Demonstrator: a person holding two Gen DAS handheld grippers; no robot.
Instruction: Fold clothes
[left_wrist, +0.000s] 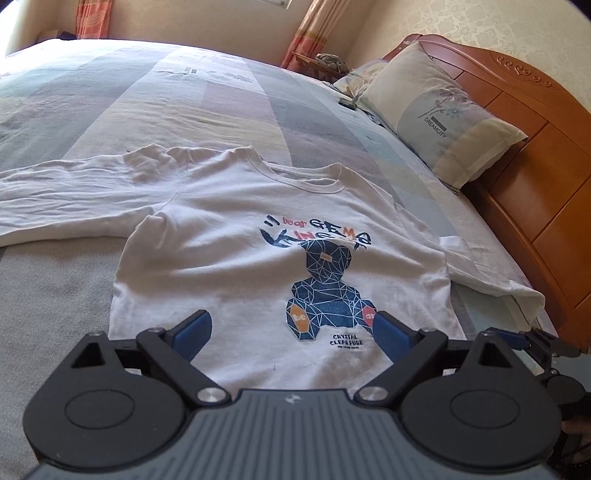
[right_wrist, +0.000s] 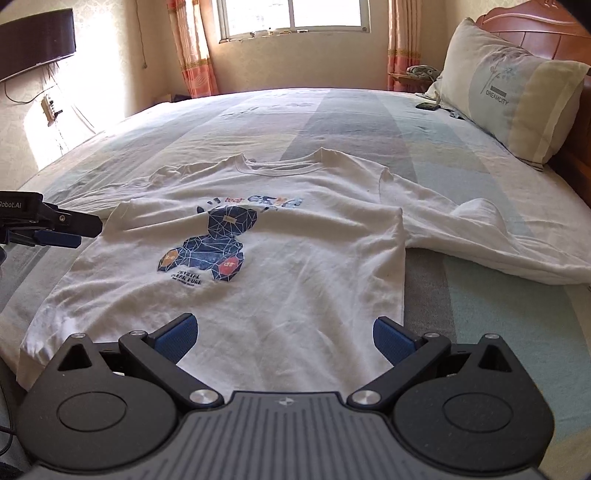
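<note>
Shirt (right_wrist: 280, 236) lies flat, print up, on the bed (right_wrist: 332, 110), long sleeves spread sideways. Left gripper (left_wrist: 291, 332) and right gripper (right_wrist: 284, 332) hover over the hem, jaws wide apart, holding nothing. We'd pinch edges evenly if folding. Print reads "CRYSTAL CLEAR PURE"; pillow (right_wrist: 509, 88) says "DREAMCITY".

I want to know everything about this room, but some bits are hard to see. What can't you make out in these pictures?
- Bottom hem of the white long-sleeved bear-print shirt: hidden behind the left gripper in the left wrist view, and behind the right gripper in the right wrist view.
- Small print under the bear: too small to read.
- Small dark flat object beside the pale floral pillow: too small to identify.
- Outside the window: washed out by glare.
</note>
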